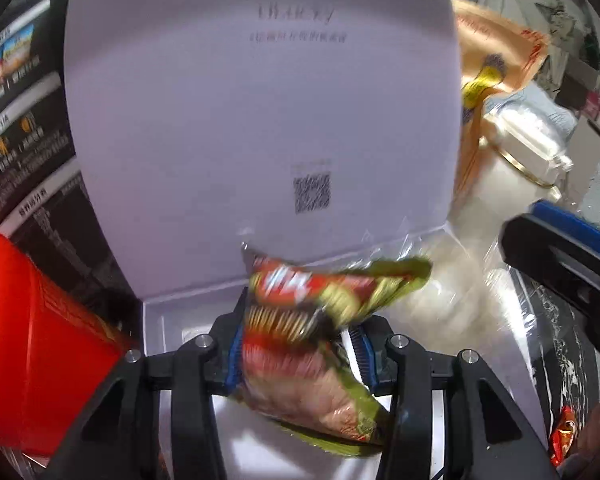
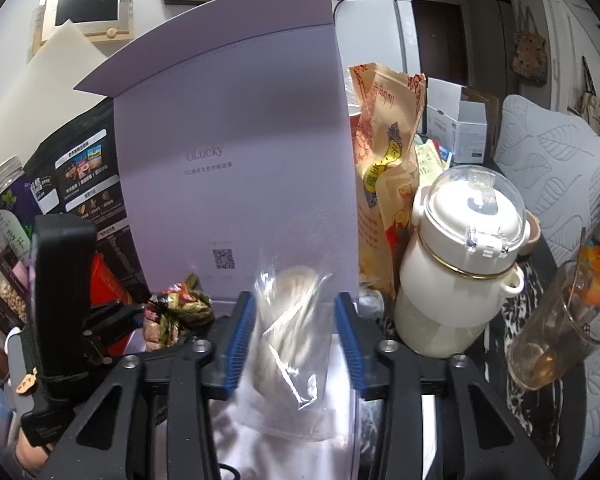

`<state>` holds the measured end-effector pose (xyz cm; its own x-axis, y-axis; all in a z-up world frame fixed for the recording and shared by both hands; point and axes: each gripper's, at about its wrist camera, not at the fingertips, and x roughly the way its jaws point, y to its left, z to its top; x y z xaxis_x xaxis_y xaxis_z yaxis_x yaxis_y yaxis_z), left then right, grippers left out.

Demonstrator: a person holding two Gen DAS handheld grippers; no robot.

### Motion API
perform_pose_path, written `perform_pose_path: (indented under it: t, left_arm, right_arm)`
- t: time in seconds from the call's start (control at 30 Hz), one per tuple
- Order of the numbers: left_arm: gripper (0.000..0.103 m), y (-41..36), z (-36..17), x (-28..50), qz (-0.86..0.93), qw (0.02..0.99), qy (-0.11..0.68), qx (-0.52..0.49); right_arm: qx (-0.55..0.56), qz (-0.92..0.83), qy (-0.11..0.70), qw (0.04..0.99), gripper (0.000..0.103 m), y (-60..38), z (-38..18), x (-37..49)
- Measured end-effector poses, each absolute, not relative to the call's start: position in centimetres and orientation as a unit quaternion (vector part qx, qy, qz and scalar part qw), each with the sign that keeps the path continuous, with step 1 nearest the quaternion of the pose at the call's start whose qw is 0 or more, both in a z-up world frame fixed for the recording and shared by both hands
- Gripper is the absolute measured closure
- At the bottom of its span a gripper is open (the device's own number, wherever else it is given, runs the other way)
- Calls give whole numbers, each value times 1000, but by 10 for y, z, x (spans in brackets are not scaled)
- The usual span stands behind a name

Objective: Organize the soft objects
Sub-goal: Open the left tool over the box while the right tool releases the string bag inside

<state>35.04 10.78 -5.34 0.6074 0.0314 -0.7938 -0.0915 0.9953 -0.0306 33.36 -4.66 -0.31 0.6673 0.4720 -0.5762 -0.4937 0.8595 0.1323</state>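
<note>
Nearest in the left wrist view: left gripper (image 1: 300, 354), jaws partly open, red-and-green snack packet (image 1: 320, 320) between the blue pads, left pad touching it, right pad seemingly just clear; grip or release impossible to settle through the blur. Packet's long axis along the fingers, far end pointing forward and tipped right, over the near edge of the open white box (image 1: 156, 312). Same in the right wrist view: right gripper (image 2: 296, 340), jaws clearly apart, clear bag of pale noodle-like stuff (image 2: 292, 332) between the pads but apart from both, long axis along the fingers, top pointing at the box. Beyond both, upright box lid (image 2: 236, 140). Likely next: both packs down into the box, directly below and ahead of each gripper, neither hand clearly nearer.
</note>
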Motion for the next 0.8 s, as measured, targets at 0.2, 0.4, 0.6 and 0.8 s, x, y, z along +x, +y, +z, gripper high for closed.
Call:
perform_pose_path:
  t: [0.2,0.4,0.6,0.8]
  left_arm:
    - [8,106,-49,352,36,898,437,-39]
    - [8,102,-34,343,43,909,414,-35]
    - [8,106,-16,328,40,921,386,-31]
    - [8,97,12,310,40,934,353,-19]
  right_arm:
    - [-23,241,312,919,29,-50,0,334]
    - [-36,222,302,926,29,-57,6,332]
    - [-35,223,292,929,29,-62,14,326]
    - [-28,231,274,933,29,-66,29,313]
